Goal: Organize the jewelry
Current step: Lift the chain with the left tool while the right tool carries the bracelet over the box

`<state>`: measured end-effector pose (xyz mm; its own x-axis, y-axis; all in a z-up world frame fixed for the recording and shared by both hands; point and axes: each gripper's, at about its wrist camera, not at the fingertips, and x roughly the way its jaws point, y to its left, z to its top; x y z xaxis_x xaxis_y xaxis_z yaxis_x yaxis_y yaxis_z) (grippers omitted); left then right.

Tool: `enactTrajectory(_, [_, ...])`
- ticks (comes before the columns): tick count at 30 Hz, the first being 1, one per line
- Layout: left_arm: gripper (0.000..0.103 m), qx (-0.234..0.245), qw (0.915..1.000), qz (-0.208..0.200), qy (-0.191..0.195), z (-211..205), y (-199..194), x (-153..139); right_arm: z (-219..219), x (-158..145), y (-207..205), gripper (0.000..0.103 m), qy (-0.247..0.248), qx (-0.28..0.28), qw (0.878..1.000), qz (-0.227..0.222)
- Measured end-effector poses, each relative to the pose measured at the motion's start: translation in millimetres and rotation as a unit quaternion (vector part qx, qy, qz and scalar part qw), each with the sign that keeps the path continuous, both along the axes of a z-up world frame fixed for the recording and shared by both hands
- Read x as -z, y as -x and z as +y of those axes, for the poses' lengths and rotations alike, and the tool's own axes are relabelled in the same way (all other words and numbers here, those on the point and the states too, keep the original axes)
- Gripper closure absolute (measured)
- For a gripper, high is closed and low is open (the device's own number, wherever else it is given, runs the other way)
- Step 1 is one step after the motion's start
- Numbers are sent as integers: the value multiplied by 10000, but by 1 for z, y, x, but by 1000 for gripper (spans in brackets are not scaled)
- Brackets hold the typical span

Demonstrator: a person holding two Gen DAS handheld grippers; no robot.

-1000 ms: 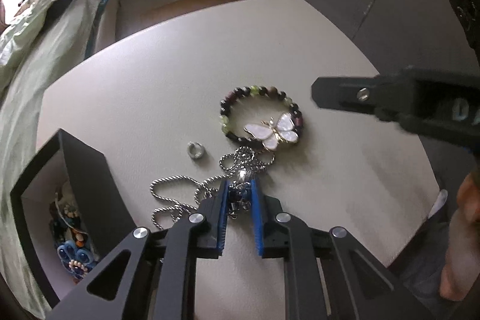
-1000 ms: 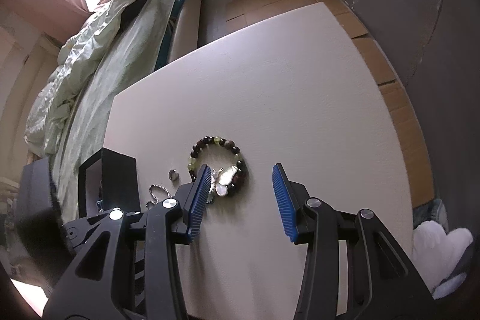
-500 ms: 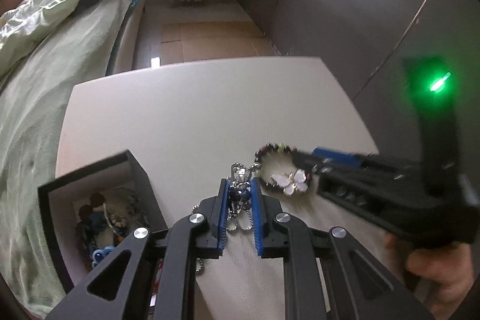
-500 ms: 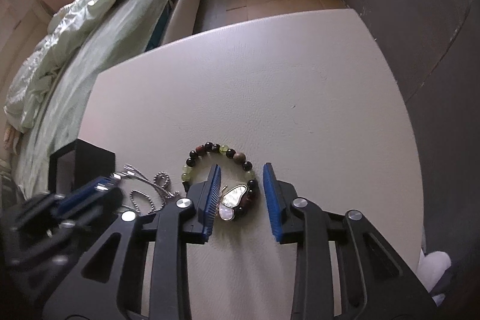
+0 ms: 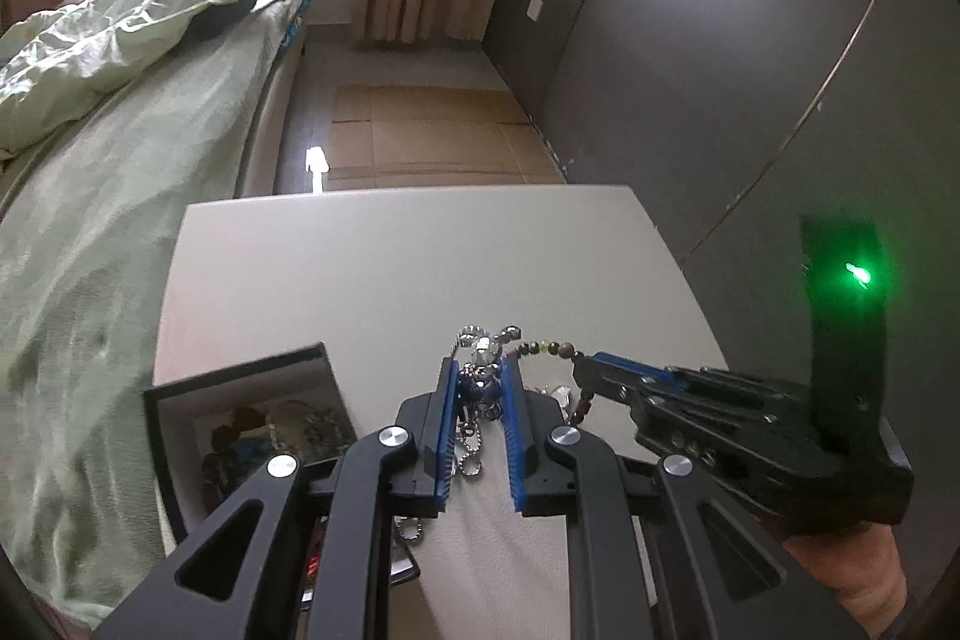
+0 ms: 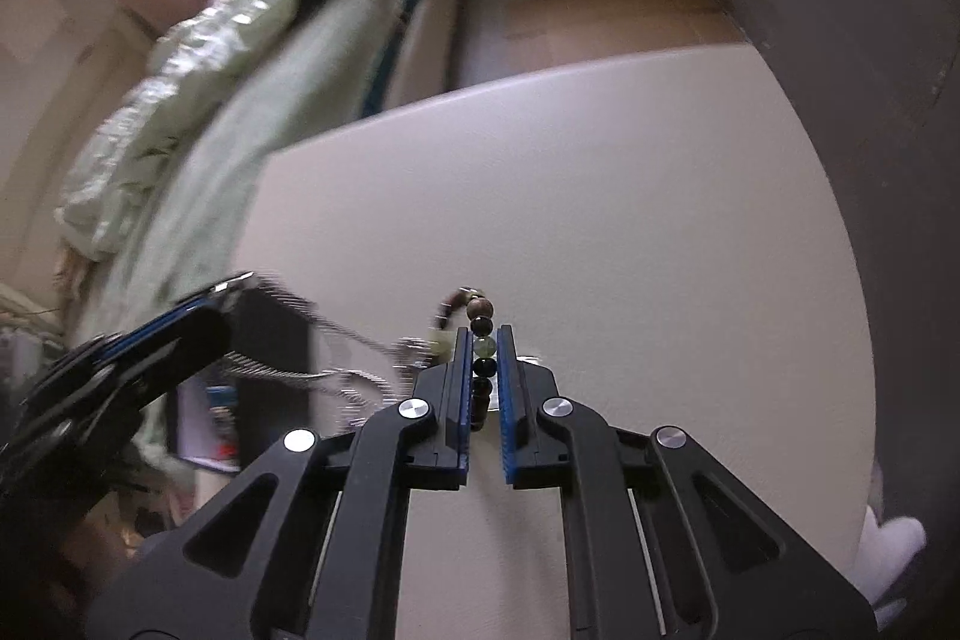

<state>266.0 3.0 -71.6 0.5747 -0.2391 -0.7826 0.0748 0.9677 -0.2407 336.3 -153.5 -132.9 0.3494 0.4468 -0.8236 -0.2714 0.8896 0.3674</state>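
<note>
My left gripper (image 5: 480, 370) is shut on the silver chain necklace (image 5: 474, 436) at its blue and silver pendant, and holds it lifted above the white table (image 5: 390, 268). The chain hangs down behind the fingers. My right gripper (image 6: 483, 340) is shut on the beaded bracelet (image 6: 483, 325) and holds it raised. The bracelet's beads also show in the left wrist view (image 5: 558, 349) beside the right gripper (image 5: 591, 376). The left gripper (image 6: 198, 322) and the stretched chain (image 6: 312, 316) show blurred in the right wrist view.
An open black jewelry box (image 5: 240, 400) with several pieces inside stands at the table's left near corner. A bed with green covers (image 5: 120, 100) runs along the left. A dark wall (image 5: 720, 40) is on the right.
My right gripper closed on the bracelet and lifted it off the table. My left gripper rose further with the necklace, so the chain now hangs clear of the table.
</note>
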Motion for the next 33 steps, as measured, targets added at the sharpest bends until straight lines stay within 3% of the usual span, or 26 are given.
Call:
enactTrajectory(12, [91, -218, 9988, -427, -72, 20, 13, -55, 0, -31, 15, 94, -673, -190, 9964, -484])
enactTrajectory(19, [91, -255, 9947, -955, -284, 26, 23, -119, 0, -40, 22, 94, -808, -222, 9944, -647])
enactTrajectory(28, [91, -351, 9823, -1699, -705, 28, 41, -213, 0, -57, 30, 94, -1133, -300, 9885, -958])
enactTrajectory(33, [91, -480, 9764, -1921, -861, 38, 51, -245, 1, -68, 34, 94, -1323, -356, 9842, -1123])
